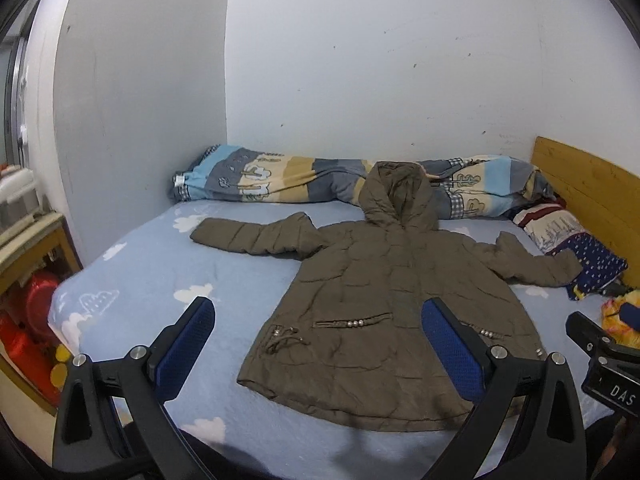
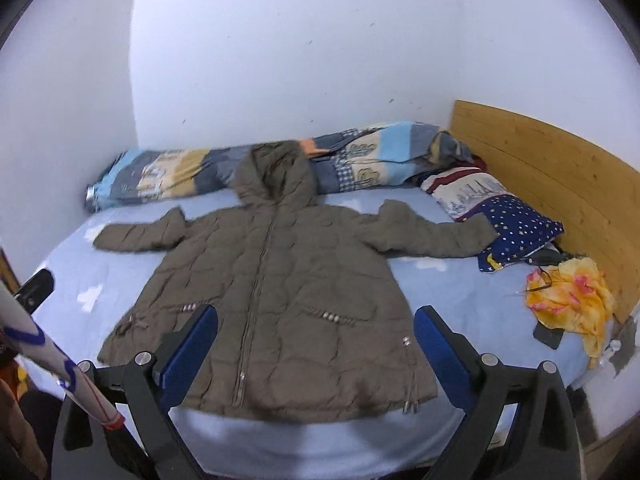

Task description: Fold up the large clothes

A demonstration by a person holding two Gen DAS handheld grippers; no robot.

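A quilted olive-brown hooded jacket (image 2: 276,300) lies flat, front up, on a bed (image 2: 460,292) with a pale blue cloud-print sheet. Its padded fabric is creased; a metal zip runs down the centre, and both slanted pockets carry small silvery studs. The hood points to 12 o'clock and overlaps a rolled patchwork quilt (image 1: 256,180) of blue, tan and grey along the wall. The sleeves spread toward 9 and 3 o'clock; the right-hand cuff touches a navy star-print pillow (image 2: 520,232). A wooden headboard (image 2: 560,176) of light planks stands at 3 o'clock, with a crumpled yellow-and-pink cloth (image 2: 572,296) below it and what appears to be a dark phone beside that, though blur makes this uncertain.

The left gripper (image 1: 318,354) is released, its blue textured pads wide apart above the hem, gripping nothing. The right gripper (image 2: 316,356) is likewise spread open over the jacket's lower half, empty.

At 8 o'clock in the left wrist view, a wooden shelf unit (image 1: 44,248) holds red plastic items.
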